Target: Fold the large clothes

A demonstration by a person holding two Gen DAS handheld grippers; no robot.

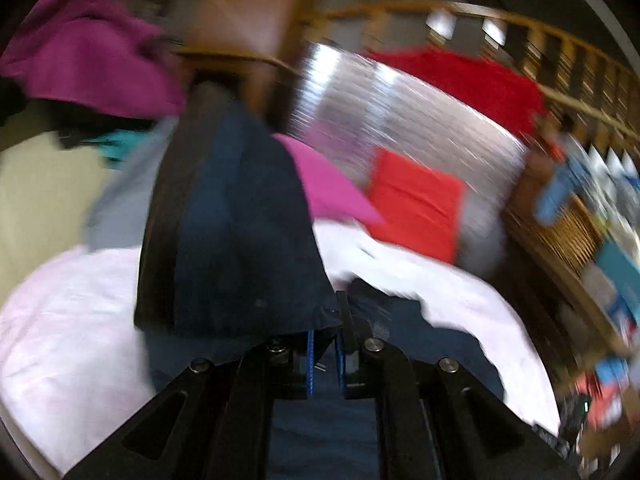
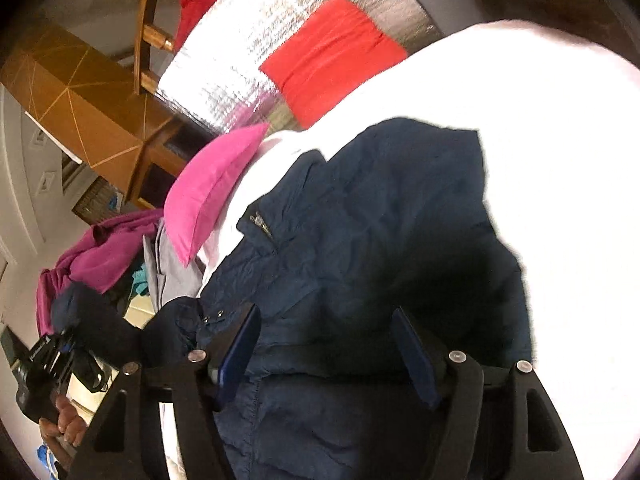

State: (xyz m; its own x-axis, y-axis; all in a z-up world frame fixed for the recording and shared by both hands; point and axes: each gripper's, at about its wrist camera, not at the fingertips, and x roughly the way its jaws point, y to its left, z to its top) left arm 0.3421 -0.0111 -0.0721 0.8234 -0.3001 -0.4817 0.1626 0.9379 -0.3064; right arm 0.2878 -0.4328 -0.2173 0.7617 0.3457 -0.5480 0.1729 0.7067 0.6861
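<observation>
A dark navy jacket (image 2: 360, 216) lies crumpled on a white sheet (image 2: 560, 160). My right gripper (image 2: 326, 344) is open just above the jacket, its blue pads (image 2: 240, 348) spread wide on either side of a fold. My left gripper (image 1: 324, 344) is shut on a part of the navy jacket (image 1: 240, 220), which drapes up over the fingers and hides them. In the right wrist view the left gripper (image 2: 52, 360) shows at the far left, held by a hand, with navy cloth stretching to it.
A pink pillow (image 2: 208, 196) lies beside the jacket. A folded red cloth (image 2: 332, 56) rests on a silver mat (image 2: 248, 52). A magenta garment (image 2: 100, 256) and grey cloth (image 2: 168, 264) are piled at the left. A wooden railing (image 1: 560, 64) and cluttered shelves (image 1: 592, 208) stand nearby.
</observation>
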